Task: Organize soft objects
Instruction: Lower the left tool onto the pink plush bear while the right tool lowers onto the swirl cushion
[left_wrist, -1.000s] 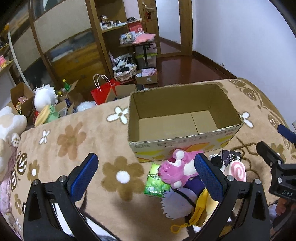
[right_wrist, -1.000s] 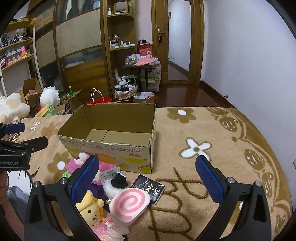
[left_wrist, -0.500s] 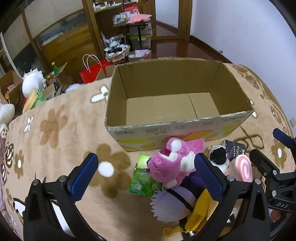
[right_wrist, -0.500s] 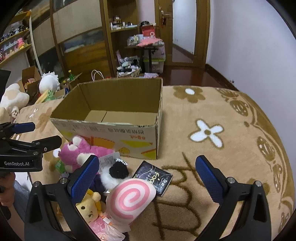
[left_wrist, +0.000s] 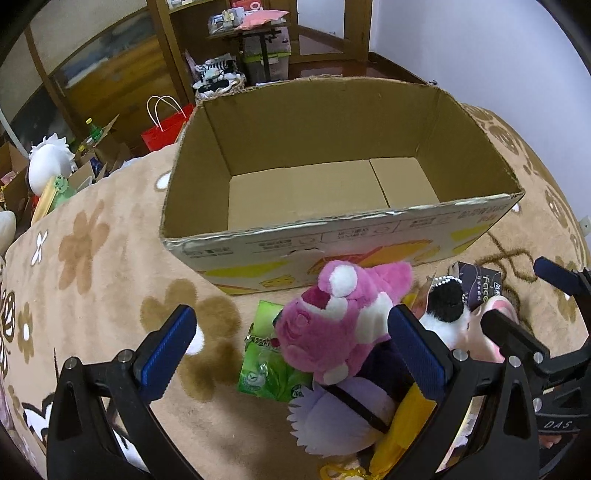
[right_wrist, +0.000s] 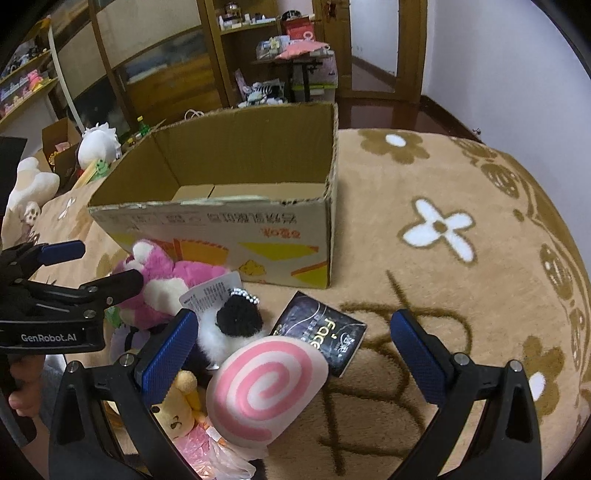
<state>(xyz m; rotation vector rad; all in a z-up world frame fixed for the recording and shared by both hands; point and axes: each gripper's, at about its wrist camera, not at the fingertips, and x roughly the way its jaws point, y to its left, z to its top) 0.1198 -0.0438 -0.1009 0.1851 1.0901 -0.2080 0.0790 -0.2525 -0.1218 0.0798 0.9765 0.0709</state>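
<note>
An empty cardboard box (left_wrist: 332, 229) (right_wrist: 240, 236) stands on the flowered blanket. In front of it lies a heap of soft things: a pink plush bear (left_wrist: 332, 325) (right_wrist: 166, 280), a lilac plush (left_wrist: 343, 417), a black and white pom-pom (left_wrist: 447, 306) (right_wrist: 236, 325), a pink swirl cushion (right_wrist: 266, 387) and a yellow plush (right_wrist: 177, 417). My left gripper (left_wrist: 291, 350) is open, its jaws either side of the pink bear and above it. My right gripper (right_wrist: 291, 354) is open above the swirl cushion.
A green packet (left_wrist: 269, 365) lies beside the bear and a black sachet (right_wrist: 325, 332) beside the cushion. The blanket (right_wrist: 461, 229) stretches bare to the right. Beyond the bed are shelves, a red bag (left_wrist: 162, 125) and boxes with plush toys (left_wrist: 48, 166).
Both grippers have moved forward and down toward the heap of toys. The box and toys look larger and have not moved.
</note>
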